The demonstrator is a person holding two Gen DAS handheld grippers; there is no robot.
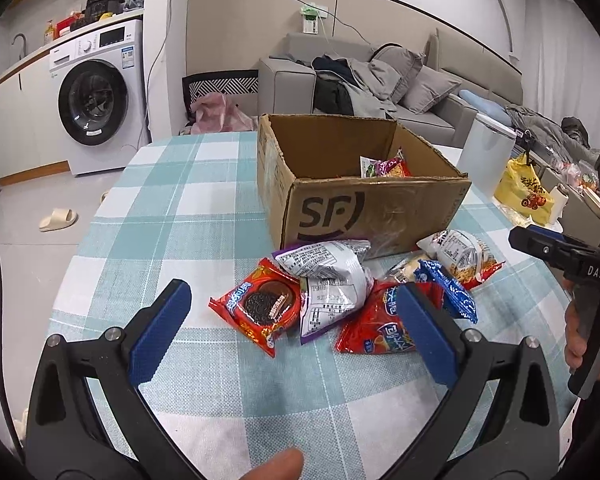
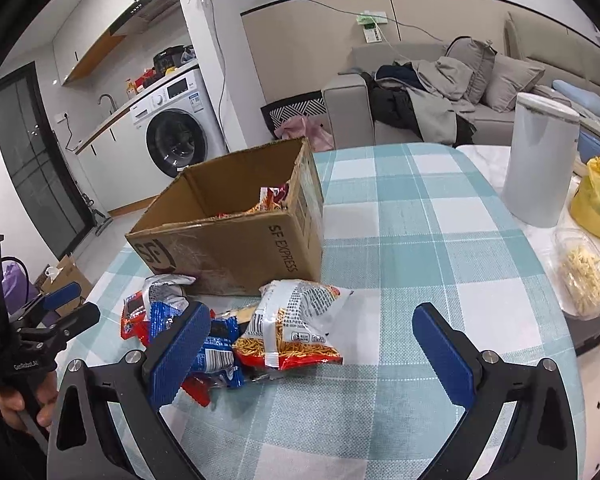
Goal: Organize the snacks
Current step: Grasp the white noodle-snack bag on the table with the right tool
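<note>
An open cardboard SF box (image 1: pixel 376 208) stands on the checked tablecloth (image 1: pixel 172 208), with a snack bag or two inside (image 1: pixel 386 167). In front of it lies a heap of snack packs: a red cookie pack (image 1: pixel 260 306), a silver-purple bag (image 1: pixel 332 284), a red bag (image 1: pixel 374 328), a blue pack (image 1: pixel 448 290) and a noodle-snack bag (image 1: pixel 460 254). My left gripper (image 1: pixel 292 320) is open, just in front of the heap. My right gripper (image 2: pixel 312 340) is open, with the noodle-snack bag (image 2: pixel 296 320) between its fingers and the blue pack (image 2: pixel 216 350) by its left finger. The box (image 2: pixel 236 240) stands behind.
A white cylindrical container (image 2: pixel 540 160) stands at the table's far right, beside a yellow bag (image 2: pixel 598 200) and a clear pack of pale snacks (image 2: pixel 588 276). A sofa (image 1: pixel 380 80) with clothes and a washing machine (image 1: pixel 96 96) stand beyond the table.
</note>
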